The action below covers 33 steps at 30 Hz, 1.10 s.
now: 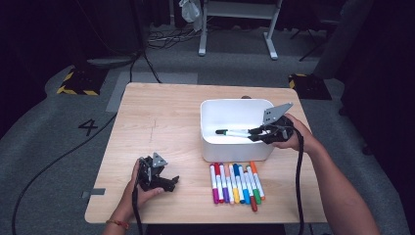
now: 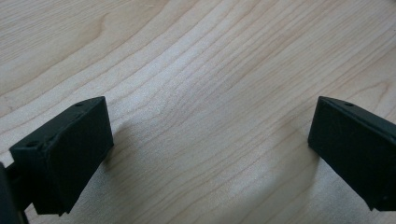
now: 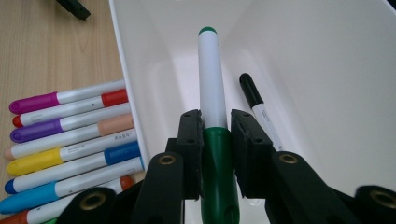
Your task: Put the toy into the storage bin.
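Dark room with grey floor surrounds a light wooden table [image 1: 161, 122]. White bin [image 1: 215, 147] sits toward the table's right edge. Right gripper [image 3: 215, 135], held in a hand above the bin's right side, has its jaws clamped on the green cap of a green marker [image 3: 211, 88], whose white barrel points out over the bin's interior. Black marker [image 3: 254, 100] lies on the bin floor just beside it. Row of coloured markers [image 1: 236, 182] lies side by side on the table between the bin and the near edge. Left gripper [image 1: 166, 182] rests near the table's near left corner, jaws spread wide over bare wood, holding nothing
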Tool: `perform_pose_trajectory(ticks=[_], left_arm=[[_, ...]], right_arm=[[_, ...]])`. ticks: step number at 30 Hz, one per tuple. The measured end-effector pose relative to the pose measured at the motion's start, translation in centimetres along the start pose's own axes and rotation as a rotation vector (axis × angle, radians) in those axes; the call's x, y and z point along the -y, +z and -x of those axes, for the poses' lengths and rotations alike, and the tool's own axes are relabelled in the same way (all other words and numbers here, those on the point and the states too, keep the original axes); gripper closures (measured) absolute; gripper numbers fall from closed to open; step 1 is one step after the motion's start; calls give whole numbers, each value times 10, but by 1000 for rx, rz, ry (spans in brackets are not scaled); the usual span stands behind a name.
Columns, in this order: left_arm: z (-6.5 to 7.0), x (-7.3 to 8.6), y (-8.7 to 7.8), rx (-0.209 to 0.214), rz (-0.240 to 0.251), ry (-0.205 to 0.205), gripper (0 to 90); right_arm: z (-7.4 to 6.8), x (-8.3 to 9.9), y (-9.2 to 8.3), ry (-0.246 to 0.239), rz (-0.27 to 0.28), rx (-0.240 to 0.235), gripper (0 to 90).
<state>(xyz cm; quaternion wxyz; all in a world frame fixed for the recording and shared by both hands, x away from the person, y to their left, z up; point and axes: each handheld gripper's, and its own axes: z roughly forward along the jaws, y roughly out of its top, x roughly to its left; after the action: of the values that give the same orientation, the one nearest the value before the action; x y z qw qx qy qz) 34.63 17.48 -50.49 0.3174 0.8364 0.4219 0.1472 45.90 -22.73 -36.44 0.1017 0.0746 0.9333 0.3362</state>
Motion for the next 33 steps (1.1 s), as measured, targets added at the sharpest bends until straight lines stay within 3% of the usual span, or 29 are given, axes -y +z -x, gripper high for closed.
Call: perform_pose_trajectory(ticks=[9, 16, 25, 33], left_arm=[[0, 0, 0, 0, 0, -1, 0], [0, 0, 0, 0, 0, 0, 0], [0, 0, 0, -1, 0, 0, 0], [0, 0, 0, 0, 0, 0, 0]], right_arm=[[0, 0, 1, 15, 7, 10, 665], [-2, 3, -9, 56, 58, 66, 587], [-24, 18, -50, 159, 182, 239, 428], [-54, 47, -69, 219, 259, 294, 405]])
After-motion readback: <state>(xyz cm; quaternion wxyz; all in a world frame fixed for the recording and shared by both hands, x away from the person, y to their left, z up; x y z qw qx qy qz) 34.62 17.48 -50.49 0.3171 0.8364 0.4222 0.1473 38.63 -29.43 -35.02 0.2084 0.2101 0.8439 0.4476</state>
